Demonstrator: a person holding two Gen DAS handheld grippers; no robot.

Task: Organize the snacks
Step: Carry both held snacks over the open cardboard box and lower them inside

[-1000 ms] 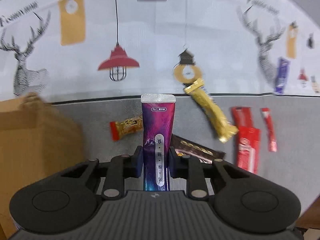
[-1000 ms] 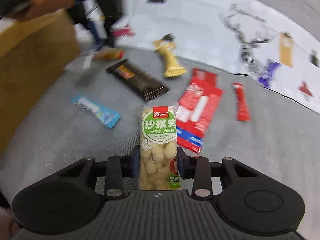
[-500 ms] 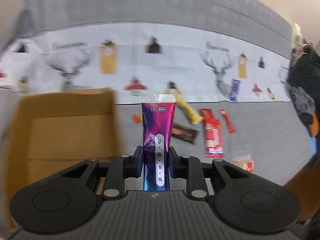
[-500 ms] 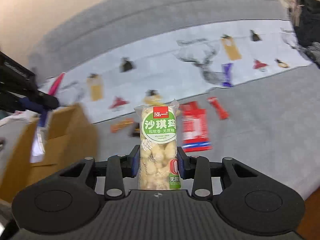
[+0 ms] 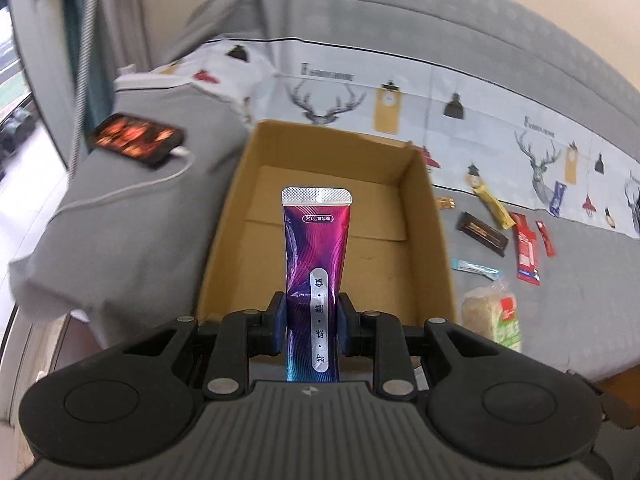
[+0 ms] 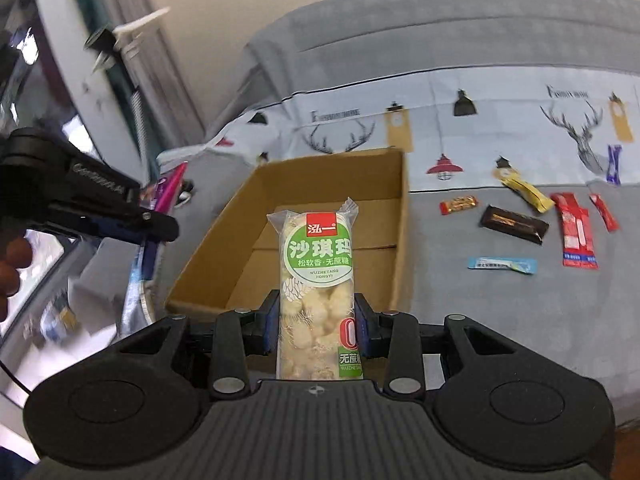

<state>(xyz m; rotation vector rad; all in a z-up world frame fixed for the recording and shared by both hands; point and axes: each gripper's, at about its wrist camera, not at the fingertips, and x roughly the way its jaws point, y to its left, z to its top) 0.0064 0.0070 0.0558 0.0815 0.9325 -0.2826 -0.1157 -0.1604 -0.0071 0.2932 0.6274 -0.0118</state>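
The purple pouch [image 5: 316, 264] stands upright between the blue pads of the left gripper [image 5: 311, 328], pinched near its lower end, its silver seal on top. In the left view it is framed against the open box [image 5: 434, 216], whose brown floor shows behind it.

The puffed snack [image 6: 318, 280], a clear pack with a green label, stands upright in the right gripper [image 6: 317, 330], clamped on both sides near its lower half. It too is framed against the box [image 6: 402, 216] in the right view. At the left edge of that view the left gripper [image 6: 120, 216] shows from the side with the purple pouch [image 6: 168, 184] poking out beyond it.

On the grey cloth [image 6: 500, 312] right of the box lie loose snacks, all apart from one another: an orange candy [image 6: 459, 205] nearest the box, a brown bar [image 6: 514, 224], a yellow stick [image 6: 524, 190], a blue sachet [image 6: 502, 265], a wide red pack [image 6: 576, 236] and a thin red stick [image 6: 604, 212]. A blue-purple stick [image 6: 614, 164] lies farther back on the deer-print sheet [image 6: 480, 136].

Left of the box, in the left view, a phone [image 5: 136, 140] with a lit screen rests on the grey cover, a white cable [image 5: 132, 188] plugged into it.
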